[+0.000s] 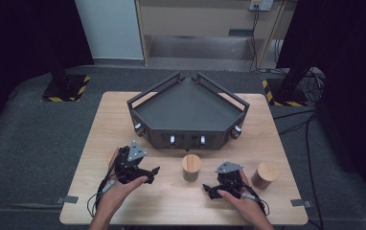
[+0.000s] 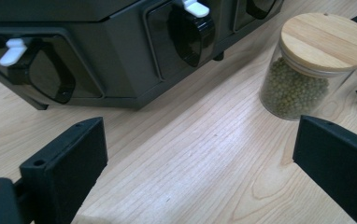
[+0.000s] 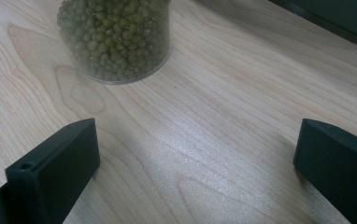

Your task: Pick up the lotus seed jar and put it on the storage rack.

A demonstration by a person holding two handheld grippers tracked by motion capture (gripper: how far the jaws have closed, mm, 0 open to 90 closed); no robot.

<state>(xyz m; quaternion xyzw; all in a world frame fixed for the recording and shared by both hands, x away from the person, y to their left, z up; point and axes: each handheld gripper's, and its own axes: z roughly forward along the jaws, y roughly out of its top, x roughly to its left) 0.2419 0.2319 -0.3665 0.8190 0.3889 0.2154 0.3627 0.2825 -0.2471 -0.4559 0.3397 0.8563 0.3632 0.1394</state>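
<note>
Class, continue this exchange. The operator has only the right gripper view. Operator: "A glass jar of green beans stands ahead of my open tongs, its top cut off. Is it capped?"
Observer: Yes. The jar has a round wooden lid sitting flat on it.
Operator: Is it the only jar on the table?
Observer: No. A second jar, also wooden-lidded, stands on the outer side of the right tongs.
Operator: Where are the other tongs?
Observer: The left tongs are open and lie on the bean jar's far side, pointing toward it, so it stands between the two pairs.
</note>
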